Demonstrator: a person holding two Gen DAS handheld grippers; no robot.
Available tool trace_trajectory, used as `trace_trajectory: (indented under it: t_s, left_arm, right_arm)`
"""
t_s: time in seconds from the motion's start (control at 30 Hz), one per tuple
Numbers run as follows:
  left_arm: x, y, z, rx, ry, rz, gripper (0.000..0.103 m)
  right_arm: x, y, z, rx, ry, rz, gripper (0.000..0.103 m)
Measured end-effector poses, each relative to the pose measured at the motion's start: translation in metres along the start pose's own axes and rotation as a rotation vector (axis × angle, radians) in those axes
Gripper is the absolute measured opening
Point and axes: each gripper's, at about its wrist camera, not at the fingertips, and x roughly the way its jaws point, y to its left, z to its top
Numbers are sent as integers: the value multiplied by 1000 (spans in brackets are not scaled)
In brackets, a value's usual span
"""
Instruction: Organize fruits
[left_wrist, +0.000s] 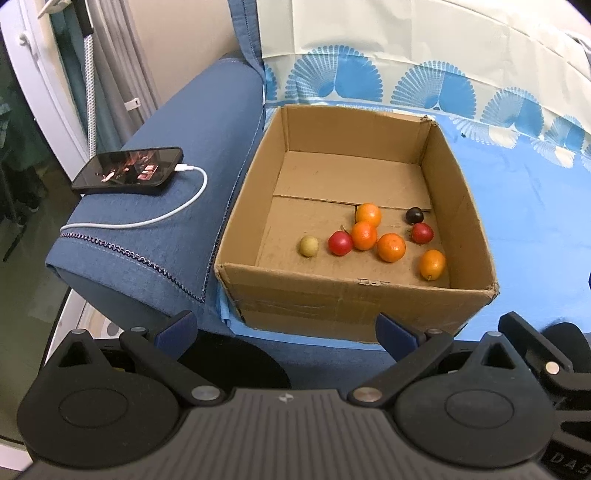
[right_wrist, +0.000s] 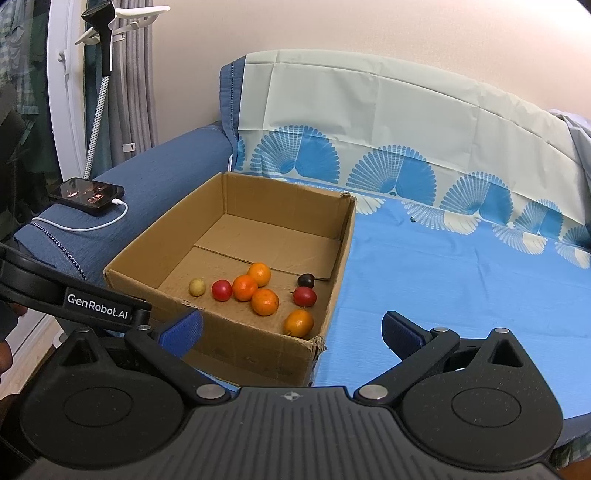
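An open cardboard box sits on a blue sheet on a sofa; it also shows in the right wrist view. Inside lie several small fruits: oranges, red fruits, a pale yellow-green one and a dark one. My left gripper is open and empty, in front of the box's near wall. My right gripper is open and empty, near the box's near right corner.
A phone on a white charging cable lies on the blue sofa armrest left of the box. The blue patterned sheet covers the seat to the right. The left gripper's body shows at the left.
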Motion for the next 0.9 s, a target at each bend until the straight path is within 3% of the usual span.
trace_trajectory:
  t_s: [0.9]
  left_arm:
    - [-1, 1, -2, -6, -10, 28, 103]
  right_arm:
    - [0, 0, 0, 3, 1, 2, 102]
